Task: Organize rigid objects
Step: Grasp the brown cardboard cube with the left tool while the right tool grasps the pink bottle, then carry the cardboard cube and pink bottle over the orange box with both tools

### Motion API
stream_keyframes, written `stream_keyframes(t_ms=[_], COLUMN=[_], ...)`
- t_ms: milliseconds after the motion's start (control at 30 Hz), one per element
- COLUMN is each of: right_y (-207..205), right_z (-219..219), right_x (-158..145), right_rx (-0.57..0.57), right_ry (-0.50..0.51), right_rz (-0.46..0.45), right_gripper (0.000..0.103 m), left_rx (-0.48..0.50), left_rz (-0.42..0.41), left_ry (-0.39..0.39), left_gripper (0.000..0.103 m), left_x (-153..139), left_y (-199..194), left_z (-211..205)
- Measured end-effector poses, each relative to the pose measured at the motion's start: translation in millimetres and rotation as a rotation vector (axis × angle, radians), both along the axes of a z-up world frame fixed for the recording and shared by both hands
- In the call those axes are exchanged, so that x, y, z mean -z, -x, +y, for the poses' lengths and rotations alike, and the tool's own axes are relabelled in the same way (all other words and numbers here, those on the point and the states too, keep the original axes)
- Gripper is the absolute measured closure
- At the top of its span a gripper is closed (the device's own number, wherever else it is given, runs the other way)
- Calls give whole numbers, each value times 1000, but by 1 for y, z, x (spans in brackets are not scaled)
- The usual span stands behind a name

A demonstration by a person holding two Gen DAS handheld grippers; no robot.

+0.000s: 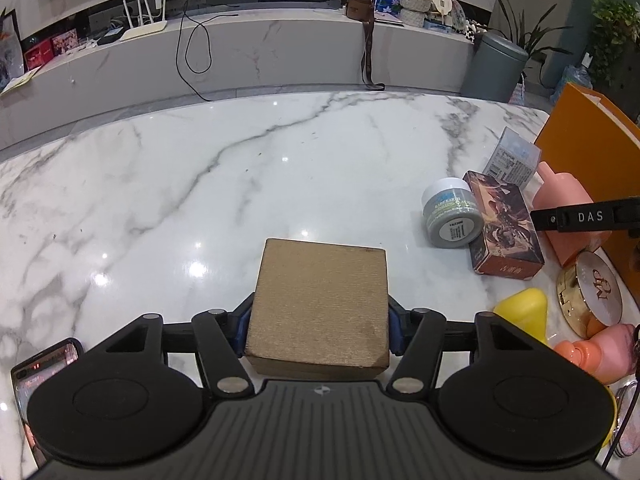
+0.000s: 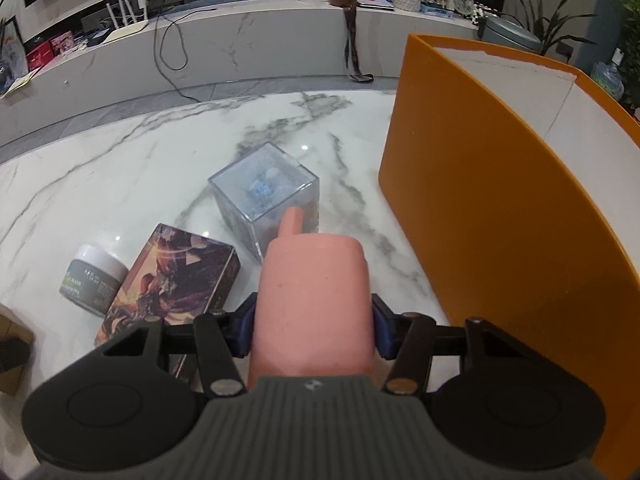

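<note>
Left gripper, jaws clamped on a brown box; right gripper, jaws clamped on a pink bottle, beside the orange bin on the worktop

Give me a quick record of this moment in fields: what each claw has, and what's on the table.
surface: white marble table
left claw: shut on tan box
right claw: shut on pink bottle
bin: orange box, open top, right of the pink bottle
loose items: grey jar on its side, printed carton lying flat, clear cube
near right edge, left view: yellow piece, gold compact
</note>
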State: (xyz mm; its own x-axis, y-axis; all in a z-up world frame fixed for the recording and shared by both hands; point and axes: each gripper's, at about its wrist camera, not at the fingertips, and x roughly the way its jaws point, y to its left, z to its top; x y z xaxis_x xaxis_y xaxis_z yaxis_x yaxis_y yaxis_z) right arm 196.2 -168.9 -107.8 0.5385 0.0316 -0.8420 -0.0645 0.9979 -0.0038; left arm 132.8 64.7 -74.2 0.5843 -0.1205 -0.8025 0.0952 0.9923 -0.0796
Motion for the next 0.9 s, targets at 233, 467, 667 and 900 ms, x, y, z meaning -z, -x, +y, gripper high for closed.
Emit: stream_keyframes(t_ms=[233,467,667,900], right_y=[7,18,30,47], right_z=[-6,-12,-18,-30], right_x=[-10,-27,-44,-65], right_rx=[-11,-21,-28,-39], right_ry=[-18,-36,-60,-87], right_rz=[-32,-65,-96,-131], right_gripper=[48,48,48,48], left_rx=[-3,-5,-7,11], left_rz=[-21,-36,-83,-125], left_ry=[-5,-17,-2,-17], left_gripper=[34,34,34,34], left_x=[-9,-20,-43,-63], left_y=[5,13,20,36], left_z=[-5,-12,-22,-38])
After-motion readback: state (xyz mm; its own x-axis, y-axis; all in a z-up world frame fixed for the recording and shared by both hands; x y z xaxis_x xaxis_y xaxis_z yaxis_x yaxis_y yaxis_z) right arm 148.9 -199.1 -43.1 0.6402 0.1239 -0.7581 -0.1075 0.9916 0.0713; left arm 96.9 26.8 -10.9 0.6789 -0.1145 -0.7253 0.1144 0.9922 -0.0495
